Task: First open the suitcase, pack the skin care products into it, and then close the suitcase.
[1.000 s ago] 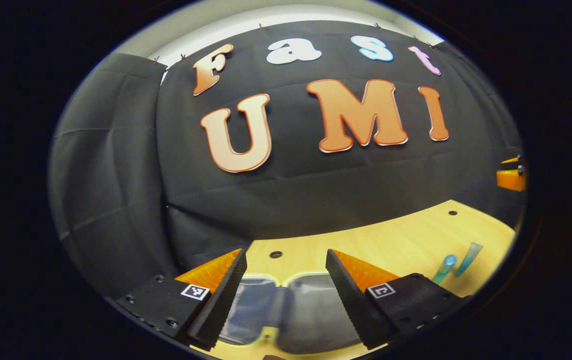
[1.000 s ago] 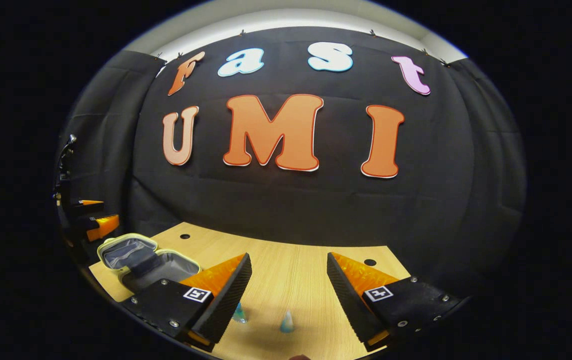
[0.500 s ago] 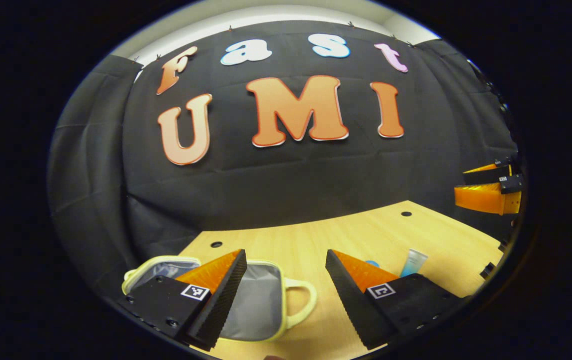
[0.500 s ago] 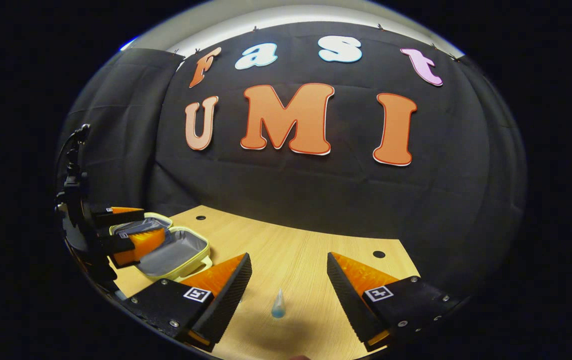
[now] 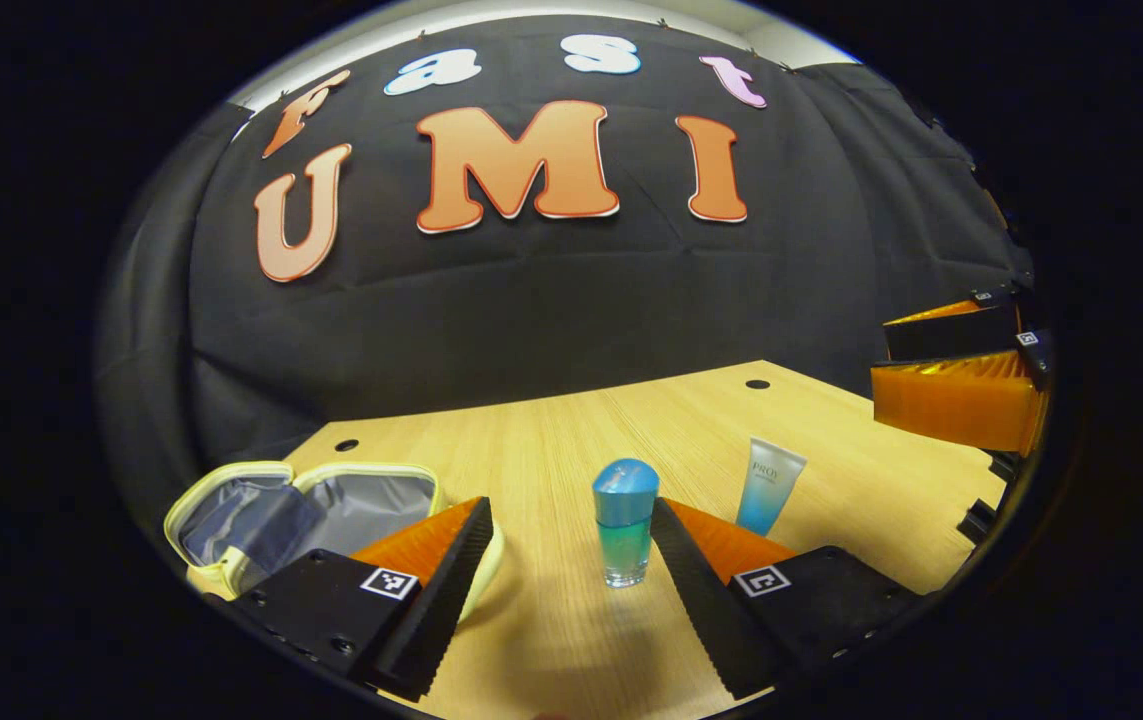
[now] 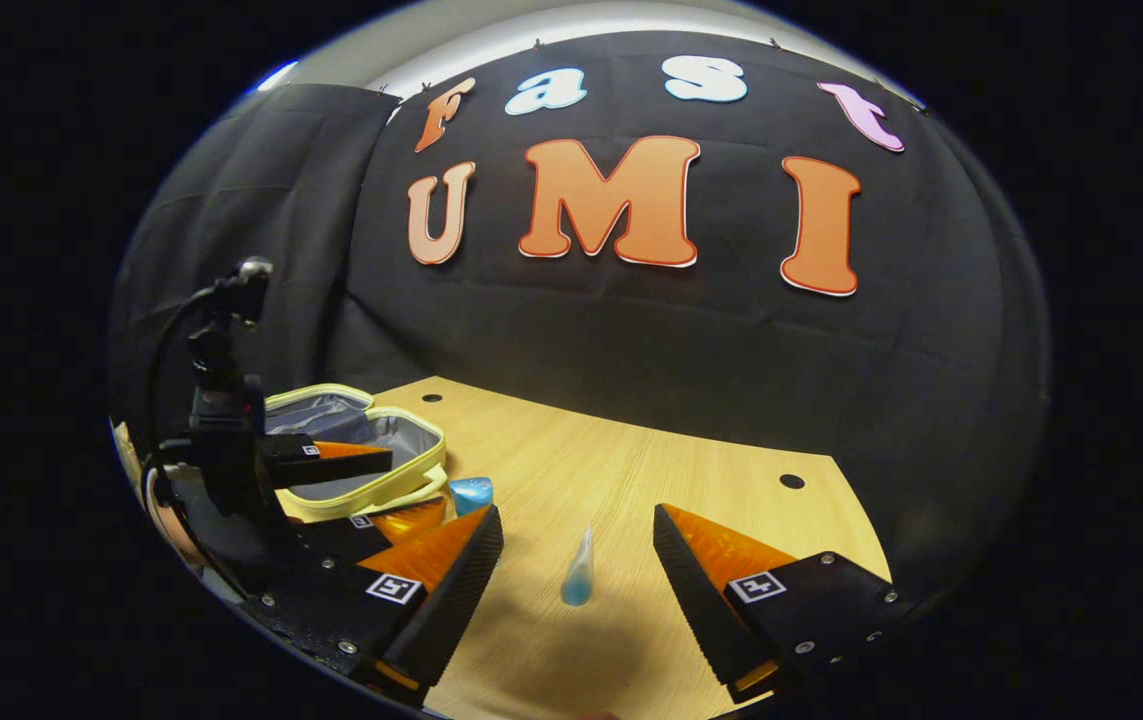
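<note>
I am holding the left tongs [image 5: 571,585] with the jaws standing wide apart and gripping nothing, above the wooden bench [image 5: 551,440]. In the left gripper view a small bottle [image 5: 624,520] with a blue cap and blue-green liquid is standing upright on the bench between the two fingers, nearer the right finger and just ahead of its tip; I cannot tell whether it is touching that finger. Beyond the right finger a pale blue tube [image 5: 769,485] is standing on its cap end, apart from the bottle. Behind the left finger the suitcase [image 5: 231,500], a soft yellow-rimmed case with a grey lining, is lying open on the bench, both halves facing up. The right tongs [image 5: 951,385] are showing at the far right edge of this view, above the bench. In the right gripper view I am holding the right tongs [image 6: 576,590] spread wide as well and carrying nothing; the tube [image 6: 578,568] is standing on the bench between their fingers, touching neither. To the left of them the left tongs [image 6: 371,490] are hovering near the open suitcase [image 6: 411,450], and the bottle's blue cap [image 6: 471,492] is showing just above the right tongs' left finger.
</note>
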Available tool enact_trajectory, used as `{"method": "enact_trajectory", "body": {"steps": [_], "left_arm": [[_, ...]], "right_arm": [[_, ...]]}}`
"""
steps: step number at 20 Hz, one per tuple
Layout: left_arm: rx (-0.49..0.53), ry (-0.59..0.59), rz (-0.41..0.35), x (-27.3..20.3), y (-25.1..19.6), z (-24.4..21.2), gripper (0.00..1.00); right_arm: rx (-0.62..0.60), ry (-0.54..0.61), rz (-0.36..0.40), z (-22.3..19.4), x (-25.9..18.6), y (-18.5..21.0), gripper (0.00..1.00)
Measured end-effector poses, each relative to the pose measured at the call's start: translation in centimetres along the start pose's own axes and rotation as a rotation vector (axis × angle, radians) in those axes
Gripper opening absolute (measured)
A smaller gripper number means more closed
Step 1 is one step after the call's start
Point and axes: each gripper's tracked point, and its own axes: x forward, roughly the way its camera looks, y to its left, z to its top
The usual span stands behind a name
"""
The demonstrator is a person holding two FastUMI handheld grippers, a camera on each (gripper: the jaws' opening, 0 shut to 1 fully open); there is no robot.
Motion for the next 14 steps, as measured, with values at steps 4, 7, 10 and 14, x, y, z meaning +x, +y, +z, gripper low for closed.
{"method": "enact_trajectory", "body": {"steps": [4, 7, 10, 14], "left_arm": [[-0.015, 0.024, -0.017, 2.3, -1.3, -2.7, 0.99], [-0.031, 0.051, -0.032, 4.0, -1.9, -4.6, 0.99], [-0.03, 0.079, -0.054, 5.5, -2.5, -5.6, 0.97], [-0.013, 0.107, -0.078, 7.1, -3.2, -6.4, 0.8]], "right_arm": [[0.018, -0.013, -0.011, -1.5, 1.7, -0.8, 0.96], [0.031, -0.013, -0.032, -2.8, 2.8, -1.4, 0.96], [0.037, 0.005, -0.04, -4.4, 3.4, -2.0, 0.96], [0.074, 0.053, -0.036, -6.9, 3.5, -1.6, 0.96]]}}
